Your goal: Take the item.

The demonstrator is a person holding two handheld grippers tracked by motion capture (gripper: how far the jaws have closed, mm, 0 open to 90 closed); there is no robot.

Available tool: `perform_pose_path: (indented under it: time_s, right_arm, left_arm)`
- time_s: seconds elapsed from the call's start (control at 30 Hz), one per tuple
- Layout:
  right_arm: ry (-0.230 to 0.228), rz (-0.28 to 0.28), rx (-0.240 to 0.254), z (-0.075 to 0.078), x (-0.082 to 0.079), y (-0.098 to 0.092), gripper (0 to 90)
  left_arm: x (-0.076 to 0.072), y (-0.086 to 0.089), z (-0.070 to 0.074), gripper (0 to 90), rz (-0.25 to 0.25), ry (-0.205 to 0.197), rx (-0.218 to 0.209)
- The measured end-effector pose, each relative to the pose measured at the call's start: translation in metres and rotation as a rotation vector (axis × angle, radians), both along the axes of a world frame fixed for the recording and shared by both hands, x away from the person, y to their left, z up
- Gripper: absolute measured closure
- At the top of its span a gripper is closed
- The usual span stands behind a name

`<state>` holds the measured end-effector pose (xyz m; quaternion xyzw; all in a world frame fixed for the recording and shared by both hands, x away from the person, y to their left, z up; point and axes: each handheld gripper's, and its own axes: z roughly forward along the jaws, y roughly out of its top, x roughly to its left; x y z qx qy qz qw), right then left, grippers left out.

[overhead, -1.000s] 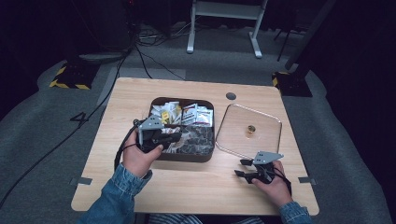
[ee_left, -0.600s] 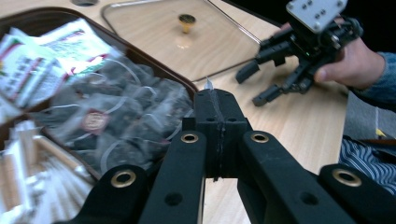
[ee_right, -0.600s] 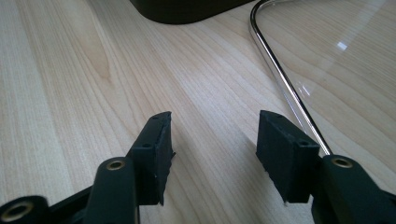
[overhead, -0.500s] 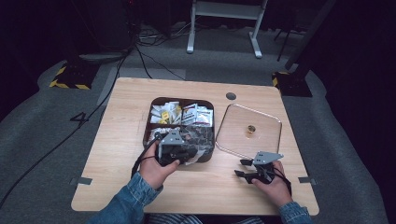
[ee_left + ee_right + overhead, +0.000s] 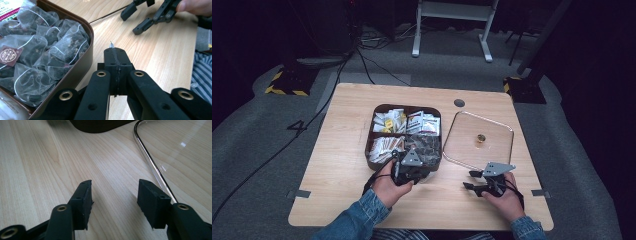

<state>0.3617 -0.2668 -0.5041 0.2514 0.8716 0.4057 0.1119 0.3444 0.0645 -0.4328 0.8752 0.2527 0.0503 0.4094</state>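
Pulled back from over the brown box [image 5: 377, 131], the left claw [image 5: 115, 53] sits clamped on a sliver of tea-bag tag [image 5: 111, 45], box just left; flimsy, pinch lightly. Right claw [image 5: 113, 197] rests wide open, empty, on the desk [image 5: 332, 150]

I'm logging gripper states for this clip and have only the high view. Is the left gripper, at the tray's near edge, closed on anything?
Observer: In the left gripper view, the left gripper has its jaws pressed together. A tiny pale sliver pokes out at their tip, but I cannot tell what it is.
Operator: And the right one?
Observer: The right gripper is open over bare table, with nothing between its jaws.
Operator: What fills the tray corner beside the left gripper?
Observer: Mesh tea bags of dark leaves with white strings, lying inside the brown tray.
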Motion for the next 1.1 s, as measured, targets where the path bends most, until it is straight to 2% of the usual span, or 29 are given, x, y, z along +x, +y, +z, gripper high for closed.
perform_pose_path:
  time_s: [0.4,0.7,0.9,1.1]
  right_arm:
    - [-0.002,0.001,-0.002,0.000,0.000,0.000,46.0]
    - [-0.001,0.001,-0.002,0.000,0.000,0.000,46.0]
    - [-0.002,0.001,-0.002,0.000,0.000,0.000,46.0]
    - [-0.001,0.001,-0.002,0.000,0.000,0.000,46.0]
  left_arm:
    - [-0.001,-0.008,-0.010,89.6,-0.019,0.018,0.023]
    - [-0.004,-0.015,-0.015,89.6,-0.052,0.027,0.035]
    - [-0.005,-0.019,-0.018,88.9,-0.093,0.086,0.024]
    - [-0.007,-0.023,-0.019,85.9,-0.116,0.128,0.039]
